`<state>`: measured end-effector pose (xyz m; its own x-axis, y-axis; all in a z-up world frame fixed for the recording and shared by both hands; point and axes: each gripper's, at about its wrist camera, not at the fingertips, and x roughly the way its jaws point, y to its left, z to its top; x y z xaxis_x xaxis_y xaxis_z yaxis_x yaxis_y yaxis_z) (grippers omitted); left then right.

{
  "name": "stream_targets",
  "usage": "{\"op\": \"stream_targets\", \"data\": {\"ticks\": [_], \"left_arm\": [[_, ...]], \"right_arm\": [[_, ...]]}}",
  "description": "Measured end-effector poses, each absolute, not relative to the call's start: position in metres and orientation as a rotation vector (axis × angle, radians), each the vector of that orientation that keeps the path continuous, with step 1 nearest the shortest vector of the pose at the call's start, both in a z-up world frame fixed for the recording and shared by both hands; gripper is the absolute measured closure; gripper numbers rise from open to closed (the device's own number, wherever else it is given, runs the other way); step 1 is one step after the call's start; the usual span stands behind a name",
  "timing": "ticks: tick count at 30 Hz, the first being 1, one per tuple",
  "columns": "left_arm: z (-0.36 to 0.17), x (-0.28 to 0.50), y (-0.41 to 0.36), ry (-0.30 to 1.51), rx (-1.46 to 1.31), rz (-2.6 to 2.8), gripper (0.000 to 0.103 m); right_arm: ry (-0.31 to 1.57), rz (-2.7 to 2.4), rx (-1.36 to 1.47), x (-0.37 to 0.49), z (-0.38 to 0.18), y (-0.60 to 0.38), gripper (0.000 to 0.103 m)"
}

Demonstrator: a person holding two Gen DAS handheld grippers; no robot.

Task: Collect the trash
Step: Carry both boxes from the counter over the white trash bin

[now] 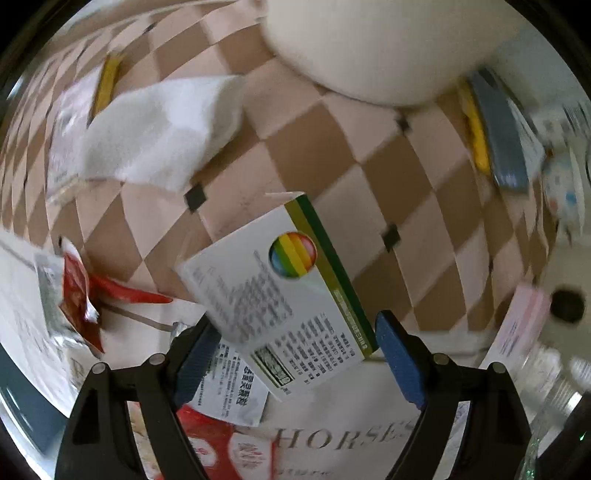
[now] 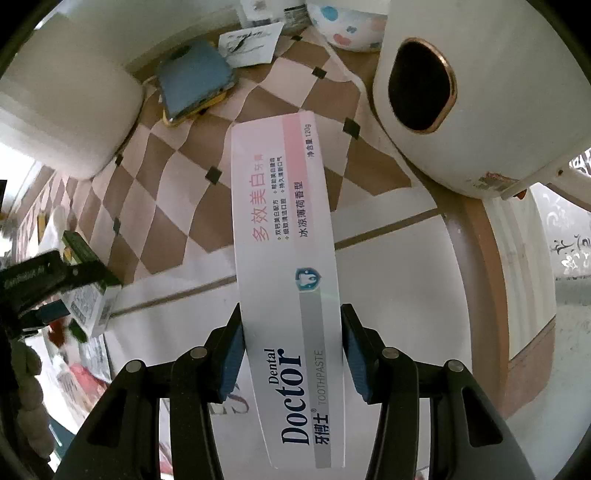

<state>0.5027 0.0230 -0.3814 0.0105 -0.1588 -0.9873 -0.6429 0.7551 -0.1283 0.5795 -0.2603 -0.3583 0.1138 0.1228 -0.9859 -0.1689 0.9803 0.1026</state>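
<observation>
A white medicine box (image 1: 280, 302) with a rainbow disc and a green and yellow edge sits tilted between the blue pads of my left gripper (image 1: 295, 350). Both pads meet its sides, so the gripper is shut on it. My right gripper (image 2: 293, 354) is shut on a long white and pink toothpaste box (image 2: 284, 236) that reaches forward over the chequered tablecloth (image 2: 173, 206). At the left edge of the right wrist view, the left gripper (image 2: 48, 310) shows with the medicine box (image 2: 92, 299). Loose trash near it: red wrappers (image 1: 77, 295), a printed white sachet (image 1: 232, 391) and a crumpled white tissue (image 1: 159, 129).
A white rounded appliance (image 2: 480, 92) with a dark oval opening stands at the right. A blue and yellow sponge (image 2: 195, 81) lies behind, with a spotted cup (image 2: 351, 26) and a paper sachet (image 2: 251, 44). A book titled HORSES (image 1: 343, 435) lies under the left gripper. A clear bottle (image 1: 554, 387) is at its right.
</observation>
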Motion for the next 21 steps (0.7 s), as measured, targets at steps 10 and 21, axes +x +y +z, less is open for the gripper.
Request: {"op": "stream_targets", "data": {"ticks": [10, 21], "left_arm": [[-0.378, 0.516, 0.006, 1.463, -0.56, 0.495, 0.033], [-0.315, 0.494, -0.037, 1.317, -0.273, 0.462, 0.033]], "right_arm": [[1.456, 0.189, -0.072, 0.58, -0.375, -0.257, 0.052], [1.387, 0.236, -0.082, 0.556, -0.347, -0.245, 0.054]]}}
